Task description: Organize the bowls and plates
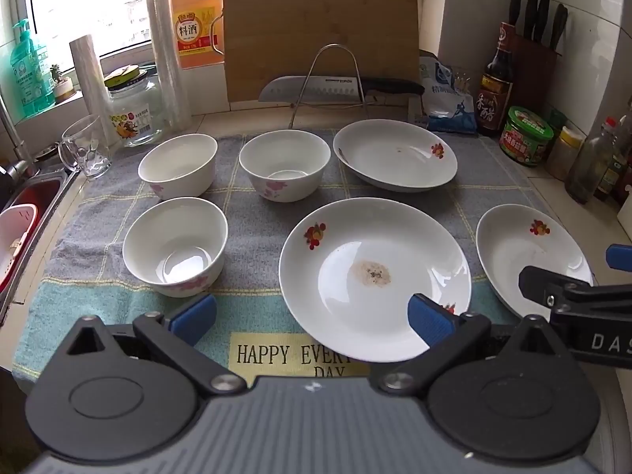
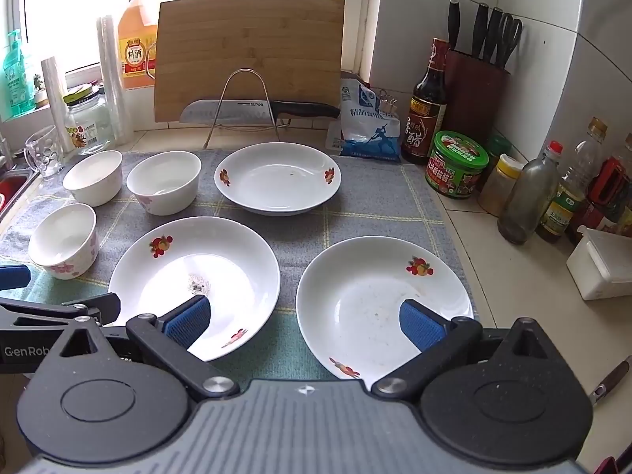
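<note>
Three white bowls with pink flowers stand on the grey mat: near left (image 1: 175, 245) (image 2: 63, 240), far left (image 1: 177, 166) (image 2: 93, 177), middle (image 1: 284, 164) (image 2: 164, 181). Three white plates with fruit prints lie there: a stained middle plate (image 1: 375, 276) (image 2: 193, 284), a far plate (image 1: 395, 155) (image 2: 278, 177), a right plate (image 1: 529, 252) (image 2: 383, 304). My left gripper (image 1: 312, 316) is open and empty above the mat's near edge. My right gripper (image 2: 304, 324) is open and empty, hovering between the middle and right plates.
A cutting board (image 1: 320, 35) and knife (image 1: 335, 87) lean on a wire rack at the back. Jar (image 1: 134, 106), glass mug (image 1: 83, 150) and sink (image 1: 27, 205) are left. Bottles, sauce jar (image 2: 456, 164) and knife block (image 2: 478, 91) crowd the right.
</note>
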`<state>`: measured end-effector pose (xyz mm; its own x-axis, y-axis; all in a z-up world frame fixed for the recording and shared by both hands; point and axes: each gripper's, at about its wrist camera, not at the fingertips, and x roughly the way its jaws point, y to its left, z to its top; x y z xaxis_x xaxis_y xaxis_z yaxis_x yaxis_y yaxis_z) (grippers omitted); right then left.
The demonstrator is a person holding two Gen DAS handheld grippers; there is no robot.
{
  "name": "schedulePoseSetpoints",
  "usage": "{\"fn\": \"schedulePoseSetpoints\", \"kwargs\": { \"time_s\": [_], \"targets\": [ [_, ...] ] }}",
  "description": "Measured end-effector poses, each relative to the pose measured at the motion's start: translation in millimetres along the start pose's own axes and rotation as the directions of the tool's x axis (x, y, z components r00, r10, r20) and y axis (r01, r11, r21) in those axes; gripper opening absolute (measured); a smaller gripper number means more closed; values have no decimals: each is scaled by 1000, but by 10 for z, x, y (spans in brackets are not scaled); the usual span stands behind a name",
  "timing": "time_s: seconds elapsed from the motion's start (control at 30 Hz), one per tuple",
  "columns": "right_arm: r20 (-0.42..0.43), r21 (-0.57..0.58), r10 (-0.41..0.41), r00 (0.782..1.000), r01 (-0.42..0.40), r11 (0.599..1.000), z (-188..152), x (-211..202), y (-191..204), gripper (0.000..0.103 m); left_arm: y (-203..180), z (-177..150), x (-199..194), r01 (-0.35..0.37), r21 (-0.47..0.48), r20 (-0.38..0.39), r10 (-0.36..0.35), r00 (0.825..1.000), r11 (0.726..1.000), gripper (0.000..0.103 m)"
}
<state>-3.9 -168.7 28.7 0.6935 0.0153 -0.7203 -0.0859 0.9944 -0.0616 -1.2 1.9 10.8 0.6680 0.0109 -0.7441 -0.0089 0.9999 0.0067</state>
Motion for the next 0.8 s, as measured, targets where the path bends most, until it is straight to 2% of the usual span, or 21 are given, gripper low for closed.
{"fn": "schedulePoseSetpoints", "kwargs": {
  "time_s": [0.8],
  "targets": [
    [-2, 1, 2, 1000, -2, 1000, 6, 13, -5, 103, 33, 7, 39, -1, 9, 1, 1, 1000, 1000, 102]
  ]
}}
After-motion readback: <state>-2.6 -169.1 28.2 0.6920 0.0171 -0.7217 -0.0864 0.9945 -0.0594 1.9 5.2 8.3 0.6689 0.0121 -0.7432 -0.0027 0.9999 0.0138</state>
